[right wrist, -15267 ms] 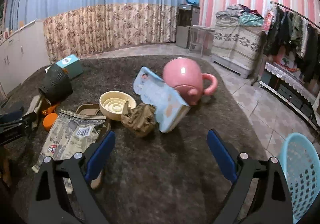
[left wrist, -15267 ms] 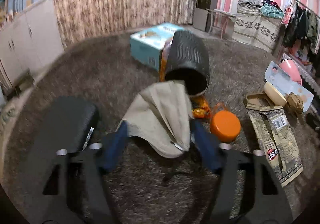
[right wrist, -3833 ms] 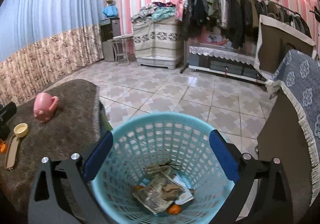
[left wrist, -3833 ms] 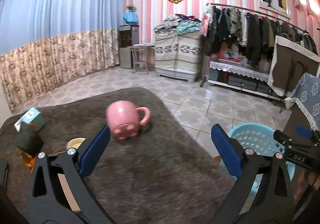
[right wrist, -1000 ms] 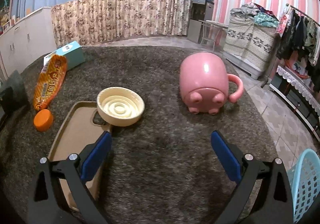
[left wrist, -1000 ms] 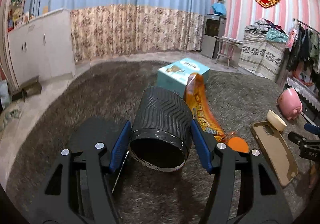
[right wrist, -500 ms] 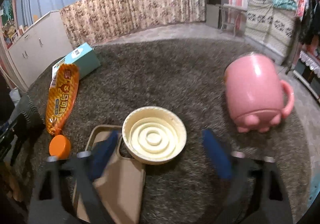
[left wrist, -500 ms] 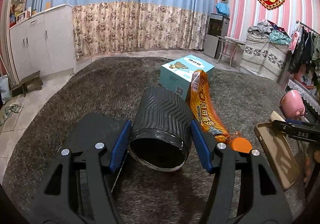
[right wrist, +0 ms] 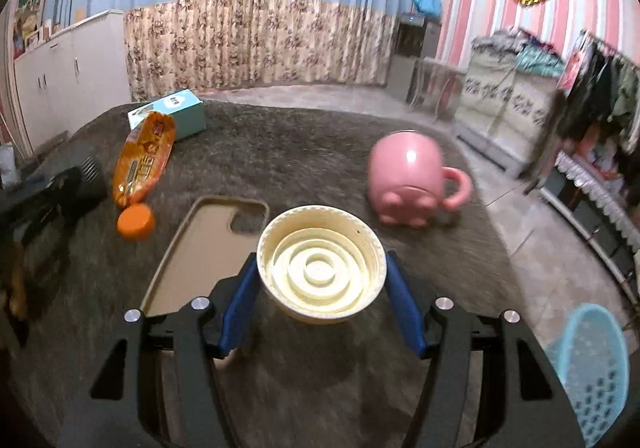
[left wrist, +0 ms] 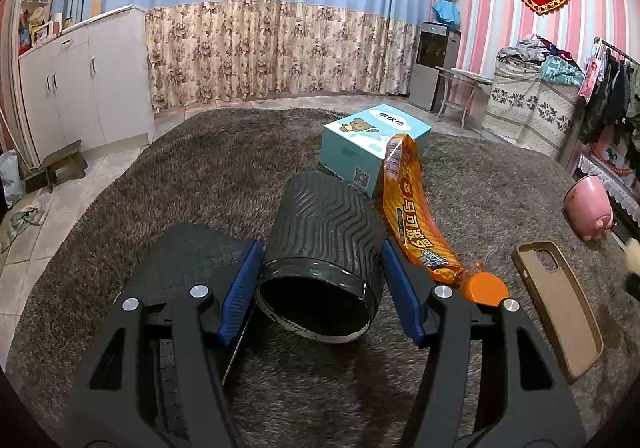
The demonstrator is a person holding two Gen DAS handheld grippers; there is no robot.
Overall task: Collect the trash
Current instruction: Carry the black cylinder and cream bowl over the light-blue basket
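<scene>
My left gripper [left wrist: 320, 248] is shut on a black ribbed cup [left wrist: 324, 208] that lies on its side, mouth toward the camera, on the brown rug. Just right of it lie an orange snack bag [left wrist: 412, 220] and an orange cap [left wrist: 486, 290]. My right gripper [right wrist: 320, 268] is shut on a cream round lid [right wrist: 316, 244], held a little above the rug with its shadow beneath. The snack bag [right wrist: 144, 156] and cap [right wrist: 136, 224] show at the left in the right wrist view. A light blue basket [right wrist: 592, 368] stands at the lower right, off the rug.
A tan phone case [right wrist: 208, 244] lies just left of the lid. A pink mug [right wrist: 408, 176] lies tipped over behind it. A teal box [left wrist: 372, 140] sits beyond the cup, and a flat black pad [left wrist: 188, 260] lies under the left finger. Tiled floor surrounds the rug [left wrist: 240, 176].
The right gripper moved in over the cream lid, shut on it and raised it off the phone case. The left gripper and black cup stayed put.
</scene>
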